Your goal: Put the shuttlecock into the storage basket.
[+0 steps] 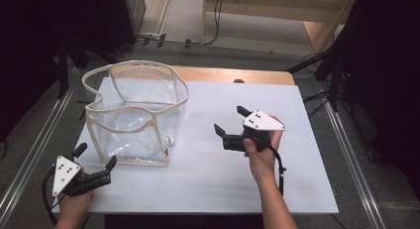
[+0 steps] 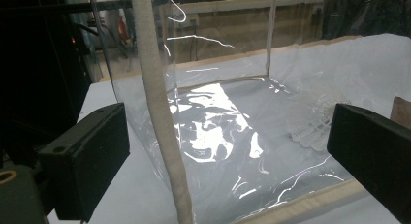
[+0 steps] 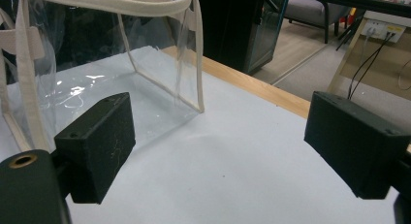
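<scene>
Here, in the high view, a clear bag (image 1: 133, 112) with cream trim stands upright near the worktop's (image 1: 223, 179) far left corner, its mouth gaping; it seems set there so both tongs can come at it from the near side. The left tongs (image 1: 95, 158) hover at the near left corner, jaws spread and empty, just short of the bag's near bottom edge. The right tongs (image 1: 229, 121) sit toward the middle of the worktop, also spread and holding nothing, aimed at the bag but well apart from it.

In the left gripper view, the bag's near upright seam (image 2: 157, 107) rises between the two black jaws, closer to the left one and untouched. I judge this hand is lined up to pinch that seam. Something pale and lacy (image 2: 310, 129) shows through the plastic; I cannot tell what.

In the right gripper view, the bag (image 3: 104, 54) stands beyond the left jaw, toward the worktop's wooden far edge (image 3: 252, 83), with bare worktop between the jaws.
</scene>
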A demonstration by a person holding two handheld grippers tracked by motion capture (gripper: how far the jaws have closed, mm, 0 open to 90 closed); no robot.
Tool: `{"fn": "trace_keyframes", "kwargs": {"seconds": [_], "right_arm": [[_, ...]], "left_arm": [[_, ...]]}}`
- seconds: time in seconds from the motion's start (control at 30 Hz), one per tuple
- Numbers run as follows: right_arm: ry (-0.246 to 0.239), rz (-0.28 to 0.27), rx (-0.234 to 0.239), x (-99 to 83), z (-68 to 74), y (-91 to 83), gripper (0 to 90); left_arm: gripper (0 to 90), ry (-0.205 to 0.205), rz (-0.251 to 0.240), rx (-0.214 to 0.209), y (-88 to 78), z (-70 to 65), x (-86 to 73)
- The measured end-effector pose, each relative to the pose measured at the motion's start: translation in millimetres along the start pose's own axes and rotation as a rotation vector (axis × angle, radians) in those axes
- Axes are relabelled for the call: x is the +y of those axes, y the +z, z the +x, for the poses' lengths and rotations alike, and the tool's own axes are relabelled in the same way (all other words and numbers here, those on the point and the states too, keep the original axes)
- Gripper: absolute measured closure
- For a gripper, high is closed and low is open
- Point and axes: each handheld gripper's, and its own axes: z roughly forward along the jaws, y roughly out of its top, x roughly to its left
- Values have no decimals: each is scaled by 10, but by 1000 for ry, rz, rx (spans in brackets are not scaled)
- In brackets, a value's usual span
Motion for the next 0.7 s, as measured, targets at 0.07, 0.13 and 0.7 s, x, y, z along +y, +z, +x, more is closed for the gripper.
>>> {"fn": "trace_keyframes", "kwargs": {"seconds": [0.07,0.13,0.7], "right_arm": [[1,4,-3,-27,-13,-17,91],[0,4,-5,-54,-29,-29,91],[20,14,-12,-297,-123,-176,91]], "left_arm": [[23,3,2,-1,-1,2,0],[23,3,2,-1,-1,1,0],[23,3,2,-1,-1,-2,-1]]}}
